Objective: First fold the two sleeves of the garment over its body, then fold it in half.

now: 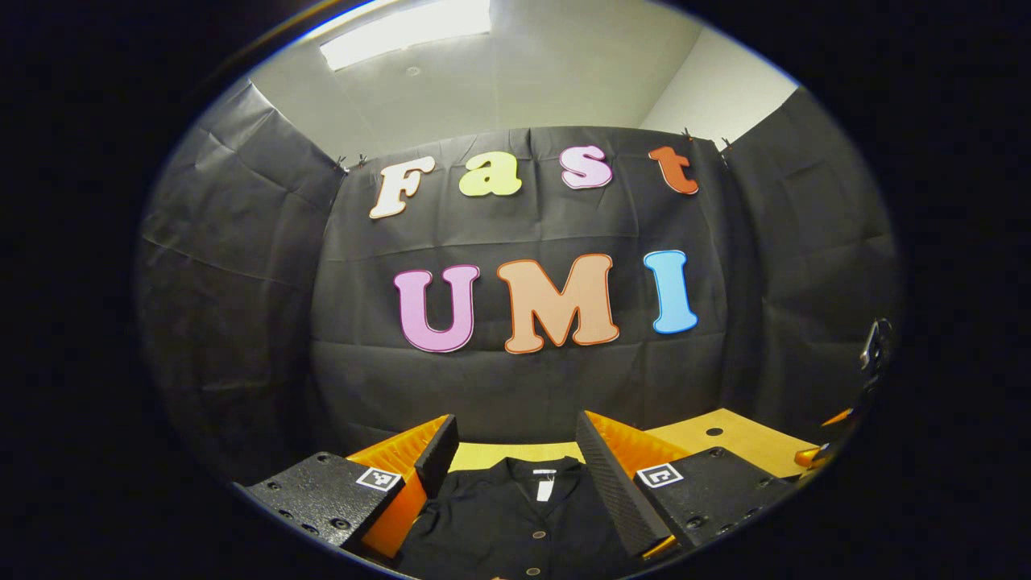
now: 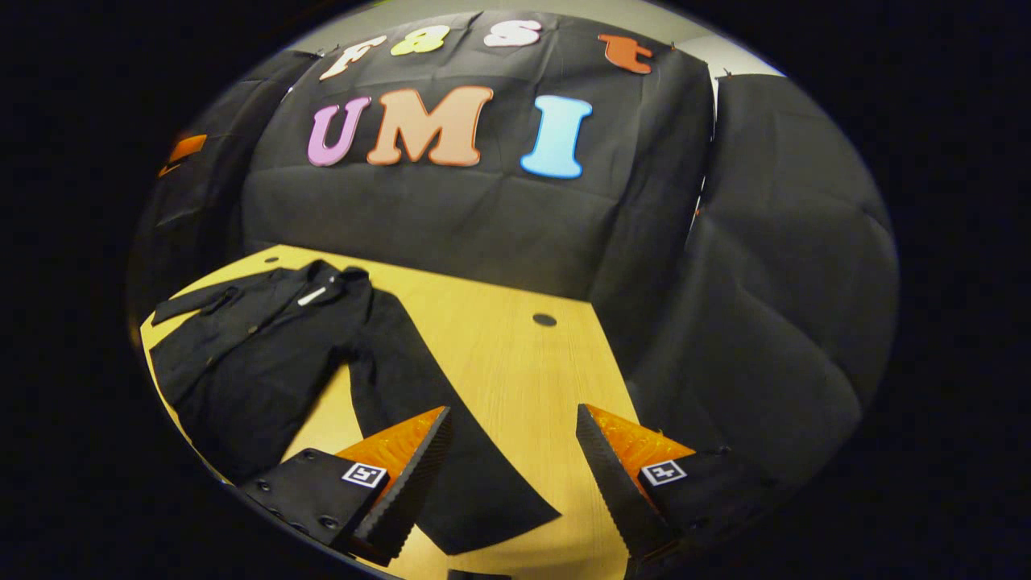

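Note:
A black button-front shirt lies flat on the wooden table, collar toward the booth wall. One long sleeve stretches out across the table toward my right gripper, which hovers open just above its cuff end. The other sleeve lies out at the far left. In the left gripper view the shirt's collar and button placket sit between the spread fingers of my left gripper, which is open above them. The other gripper shows at the right edge of that view.
The table has two small round holes, one near its far right corner. Black cloth walls close in behind and to the right. Bare wood lies right of the outstretched sleeve.

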Available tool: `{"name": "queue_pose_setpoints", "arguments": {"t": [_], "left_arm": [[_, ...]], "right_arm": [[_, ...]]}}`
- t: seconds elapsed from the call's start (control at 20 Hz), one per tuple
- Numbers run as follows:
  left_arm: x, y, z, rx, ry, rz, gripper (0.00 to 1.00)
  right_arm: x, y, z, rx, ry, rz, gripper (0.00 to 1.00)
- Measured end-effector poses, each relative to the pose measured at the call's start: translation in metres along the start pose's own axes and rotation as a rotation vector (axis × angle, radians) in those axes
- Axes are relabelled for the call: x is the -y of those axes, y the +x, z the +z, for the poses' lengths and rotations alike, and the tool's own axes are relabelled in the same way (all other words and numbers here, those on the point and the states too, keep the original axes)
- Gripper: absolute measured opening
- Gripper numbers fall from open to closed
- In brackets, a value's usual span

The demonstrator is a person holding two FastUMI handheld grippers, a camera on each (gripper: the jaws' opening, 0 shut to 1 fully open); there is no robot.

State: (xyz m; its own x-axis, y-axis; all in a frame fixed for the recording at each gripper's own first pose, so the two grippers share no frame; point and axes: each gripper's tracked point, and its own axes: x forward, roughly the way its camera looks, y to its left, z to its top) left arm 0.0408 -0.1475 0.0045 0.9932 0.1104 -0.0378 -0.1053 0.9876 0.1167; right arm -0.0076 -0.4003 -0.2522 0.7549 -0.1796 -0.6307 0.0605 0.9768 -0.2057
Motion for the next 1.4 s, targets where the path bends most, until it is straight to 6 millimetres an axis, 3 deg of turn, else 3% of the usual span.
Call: {"name": "queue_pose_setpoints", "arguments": {"t": [0.4,0.6,0.8,0.9,1.0,1.1,1.25,1.4], "left_arm": [[0.024,-0.008,-0.011,-0.021,0.002,0.048,0.93],[0.034,-0.007,-0.019,-0.035,0.007,0.061,0.9],[0.04,-0.003,-0.019,-0.037,0.016,0.066,0.94],[0.044,0.003,-0.021,-0.04,0.02,0.06,0.9],[0.047,0.005,-0.024,-0.045,0.016,0.054,0.94],[0.047,0.006,-0.025,-0.051,0.013,0.056,0.93],[0.048,0.008,-0.027,-0.04,0.016,0.047,0.9],[0.04,0.007,-0.029,-0.041,-0.003,0.062,0.94]], "right_arm": [[0.011,0.031,-0.09,-0.251,-0.034,0.104,1.0],[0.015,0.043,-0.113,-0.337,-0.059,0.156,1.0],[0.012,0.045,-0.115,-0.376,-0.016,0.218,0.98],[0.008,0.045,-0.12,-0.401,0.035,0.247,0.95],[0.002,0.045,-0.116,-0.393,0.03,0.261,0.84],[-0.013,0.041,-0.11,-0.398,0.03,0.283,0.61],[-0.02,0.037,-0.107,-0.406,0.054,0.277,0.12],[-0.024,0.036,-0.11,-0.381,0.075,0.244,0.03]]}}
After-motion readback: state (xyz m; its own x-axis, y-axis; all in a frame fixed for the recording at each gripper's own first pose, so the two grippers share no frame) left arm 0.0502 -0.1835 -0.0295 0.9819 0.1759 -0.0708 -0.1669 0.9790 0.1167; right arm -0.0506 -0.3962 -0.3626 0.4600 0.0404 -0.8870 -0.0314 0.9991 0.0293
